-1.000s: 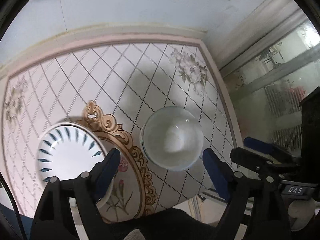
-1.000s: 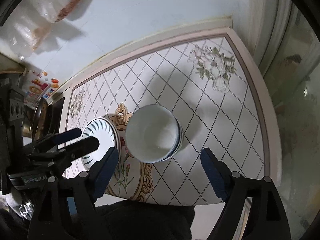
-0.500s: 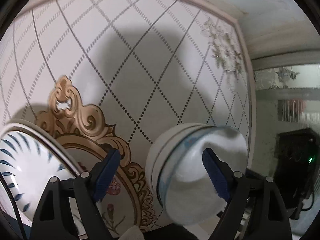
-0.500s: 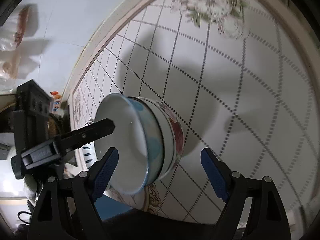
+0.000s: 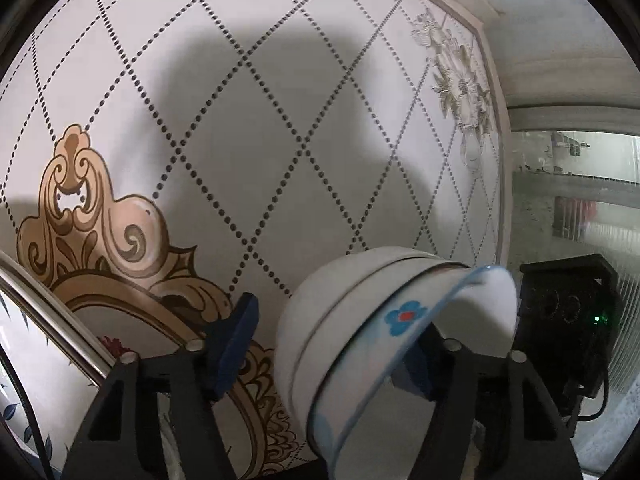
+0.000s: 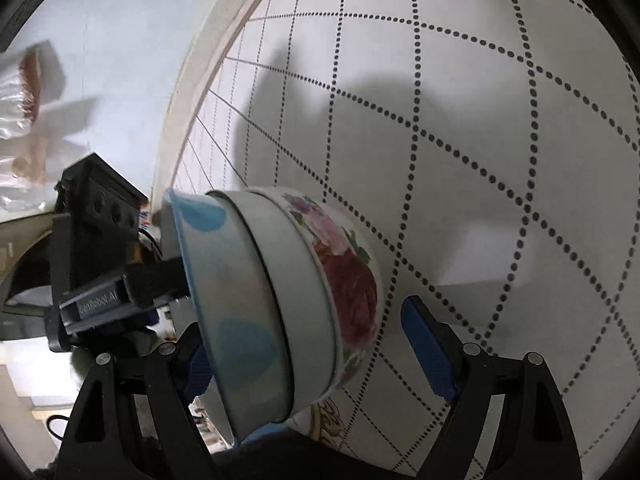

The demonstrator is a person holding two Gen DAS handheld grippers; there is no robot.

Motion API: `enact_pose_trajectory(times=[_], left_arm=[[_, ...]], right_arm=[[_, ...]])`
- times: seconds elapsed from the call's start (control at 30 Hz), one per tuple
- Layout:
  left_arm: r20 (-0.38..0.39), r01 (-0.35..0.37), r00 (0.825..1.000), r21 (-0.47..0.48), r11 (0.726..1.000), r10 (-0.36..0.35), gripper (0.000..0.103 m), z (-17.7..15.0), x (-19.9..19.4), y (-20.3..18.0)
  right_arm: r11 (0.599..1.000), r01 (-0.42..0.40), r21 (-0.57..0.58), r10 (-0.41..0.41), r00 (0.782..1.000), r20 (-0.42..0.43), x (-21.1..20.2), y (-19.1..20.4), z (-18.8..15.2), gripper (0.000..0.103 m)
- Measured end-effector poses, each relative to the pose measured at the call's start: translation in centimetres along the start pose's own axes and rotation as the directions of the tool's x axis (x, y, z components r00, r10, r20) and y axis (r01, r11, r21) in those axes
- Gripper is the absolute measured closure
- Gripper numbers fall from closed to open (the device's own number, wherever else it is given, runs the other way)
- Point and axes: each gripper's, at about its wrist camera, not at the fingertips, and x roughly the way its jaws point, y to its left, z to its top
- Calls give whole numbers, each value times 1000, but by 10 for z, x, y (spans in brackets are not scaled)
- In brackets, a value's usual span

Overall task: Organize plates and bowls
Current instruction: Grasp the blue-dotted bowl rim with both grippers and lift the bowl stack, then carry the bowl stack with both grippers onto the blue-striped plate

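**Bracketing the Nested Bowl Stack from Both Sides**

Straddling the bowl stack is the left gripper: its left fingertip stands apart from the bowl wall with patterned tablecloth showing in the gap, while the right fingertip sits hidden behind the flared rim of the blue-flowered bowl. Jaws are spread wide, released; no clamping contact is visible.

The right gripper brackets the same stack from the opposite side. Its right fingertip stands clear of the rose-patterned bowl; the left fingertip is largely masked by the blue-flowered bowl's rim. Jaws are likewise released, nothing grasped.

Stack condition: at least three bowls nested, rose-patterned bowl outermost, blue-flowered bowl innermost. Both fisheye views render the stack strongly tilted; this appears to come from the low, steep camera attitude, and whether the stack rests flat on the cloth cannot be told.

A blue-leaf plate lies at the left edge of the left view, near the stack.

Probable rationale: each gripper sets one finger inside the bowl mouth and one outside, which would allow a rim pinch. Opposed approach directions balance the load. Glazed ceramic is slippery; an off-centre pinch risks separating the nested bowls.
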Motion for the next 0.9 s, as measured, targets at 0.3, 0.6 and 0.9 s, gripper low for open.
enact_pose_trajectory(times=[0.3,0.6,0.9], left_arm=[[60,-89,994,27,996,87,55,-7,-6,-11],[74,-104,992,-10,995,105,55,-15,-21,-5],[133,-101,985,-66,993,109,55,-28,-71,12]], right_arm=[[995,85,-49,-84,996,36,5,15,-1,40],[994,90,-64,-89,996,14,11,30,-4,40],[987,80,-139,-84,996,-22,17,79,0,40]])
